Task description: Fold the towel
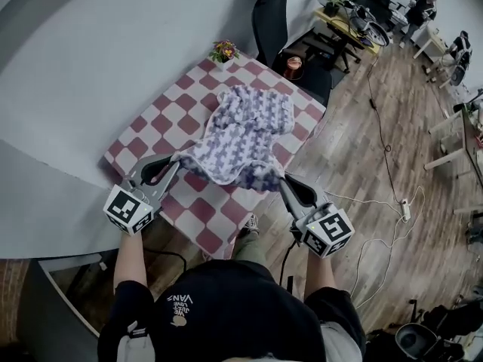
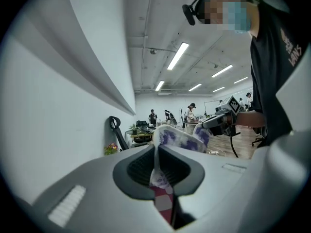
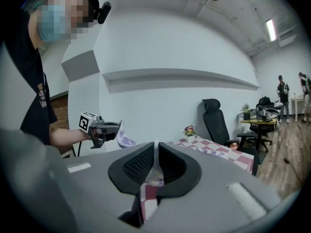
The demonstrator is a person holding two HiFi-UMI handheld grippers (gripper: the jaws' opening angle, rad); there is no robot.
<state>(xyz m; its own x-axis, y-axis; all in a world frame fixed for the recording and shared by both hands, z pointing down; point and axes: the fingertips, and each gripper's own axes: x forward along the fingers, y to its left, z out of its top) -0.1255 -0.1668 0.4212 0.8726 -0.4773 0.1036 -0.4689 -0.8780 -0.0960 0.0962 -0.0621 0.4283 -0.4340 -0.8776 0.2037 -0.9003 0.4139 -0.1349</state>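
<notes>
Room: open office, wood floor [image 1: 362,149], white wall [image 1: 90,66] with a long ledge.

1. Person [image 1: 226,308]: dark shirt, at the head view's lower edge, both forearms stretched forward.
2. Left gripper [image 1: 175,164]: grey, marker cube at its rear, over the table's near left edge. Jaws pressed together on the towel's near left corner. In its own view a strip of cloth stands between the pads.
3. Right gripper [image 1: 284,179]: same make, just off the table's near right edge. Jaws likewise pinch the towel's near right corner, with cloth showing between the pads.
4. Towel [image 1: 245,138]: white with a purple cross pattern. Near edge held above the table, strung between the two grippers and sagging in the middle. Far part lies rumpled on the tabletop.
5. Table [image 1: 198,210]: square, red-and-white checked cover, one side along the wall.
6. Flowers [image 1: 224,50]: small pot at the table's far corner, by the wall.
7. Jar [image 1: 293,66]: brown, round, just past the table's far right edge. What it stands on cannot be told.
8. Chair [image 1: 270,17]: black, high-backed, behind the table.
9. Power strip [image 1: 406,210]: white, on the floor right of the table.
10. Desks [image 1: 343,23]: far end of the room, cluttered.
11. People [image 1: 419,10]: small figures among the desks.
</notes>
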